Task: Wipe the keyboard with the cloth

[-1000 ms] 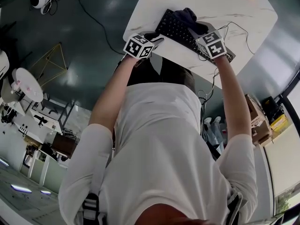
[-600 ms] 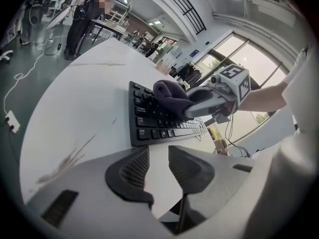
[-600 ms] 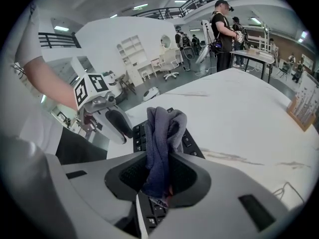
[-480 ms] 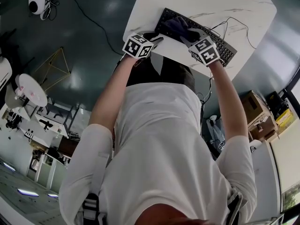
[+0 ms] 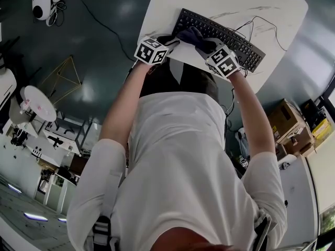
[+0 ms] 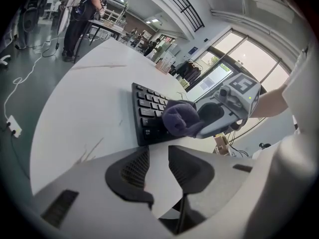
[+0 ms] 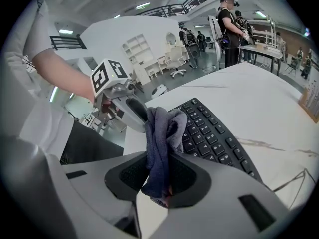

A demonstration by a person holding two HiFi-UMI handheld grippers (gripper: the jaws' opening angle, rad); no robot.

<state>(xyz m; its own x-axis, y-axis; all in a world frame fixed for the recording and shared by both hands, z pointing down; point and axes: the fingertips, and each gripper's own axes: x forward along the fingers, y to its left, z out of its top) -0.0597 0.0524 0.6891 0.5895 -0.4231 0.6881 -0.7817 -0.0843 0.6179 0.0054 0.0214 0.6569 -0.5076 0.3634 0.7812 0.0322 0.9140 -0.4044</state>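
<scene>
A black keyboard (image 5: 233, 35) lies slantwise on the white marble table (image 5: 235, 4), close to its near edge. My right gripper (image 5: 205, 45) is shut on a dark blue-grey cloth (image 5: 191, 35), which rests bunched on the keyboard's left end. In the right gripper view the cloth (image 7: 160, 143) hangs pinched between the jaws above the keys (image 7: 214, 133). My left gripper (image 5: 168, 40) sits at the table's edge just left of the keyboard, jaws slightly apart with nothing between them. In the left gripper view, the cloth (image 6: 178, 118) covers the keyboard's (image 6: 147, 108) near corner.
The keyboard's thin cable (image 5: 261, 21) loops over the table to the right. The table edge (image 5: 149, 20) drops to a dark floor. Cardboard boxes (image 5: 290, 124) stand on the floor at the right. People stand far off (image 7: 229, 24).
My right gripper has dragged the cloth leftward along the keyboard, from its middle to its left end. The left gripper has hardly moved.
</scene>
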